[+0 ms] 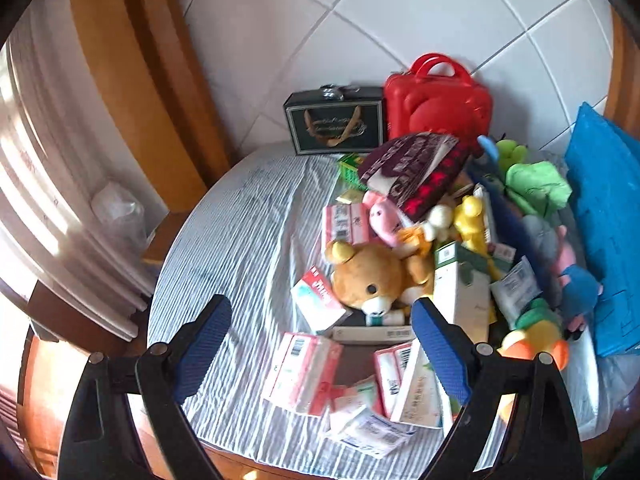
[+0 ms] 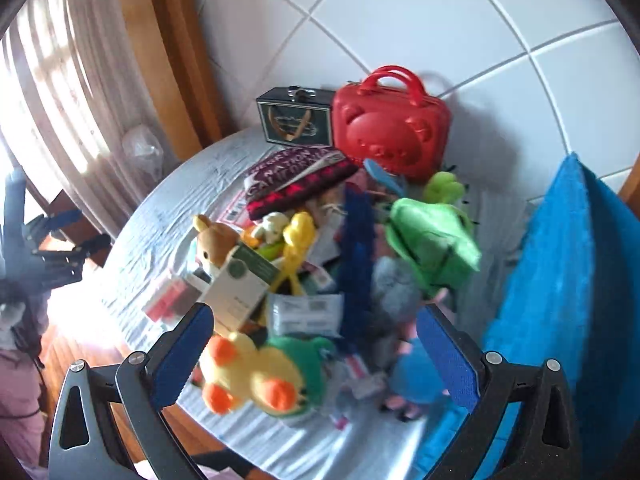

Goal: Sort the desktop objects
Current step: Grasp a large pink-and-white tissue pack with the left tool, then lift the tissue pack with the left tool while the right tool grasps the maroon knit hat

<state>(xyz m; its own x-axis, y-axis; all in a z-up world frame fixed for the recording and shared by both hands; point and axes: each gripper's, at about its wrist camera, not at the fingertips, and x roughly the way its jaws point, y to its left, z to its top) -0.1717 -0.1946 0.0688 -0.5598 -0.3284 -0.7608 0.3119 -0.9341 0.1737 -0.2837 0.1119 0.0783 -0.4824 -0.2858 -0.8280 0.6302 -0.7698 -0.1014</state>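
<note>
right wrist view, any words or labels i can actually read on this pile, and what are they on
"NATION": on the dark maroon knit hat, white letters.
A second line below it seems to begin "CALIFORN"; the rest is unclear.
Dark gift box: gold emblem, its script too small to read.
Medicine boxes and sachet: barcodes and print, too blurred to read.

We look down past our right hand-held gripper (image 2: 314, 354), its jaws spread wide and holding nothing, onto a cloth-covered desk (image 2: 168, 216) heaped with toys. A yellow duck (image 2: 248, 376) lies nearest, a red case (image 2: 390, 128) stands by the tiled wall (image 2: 420, 20), and a blue cushion (image 2: 556, 280) leans at the right.
</note>
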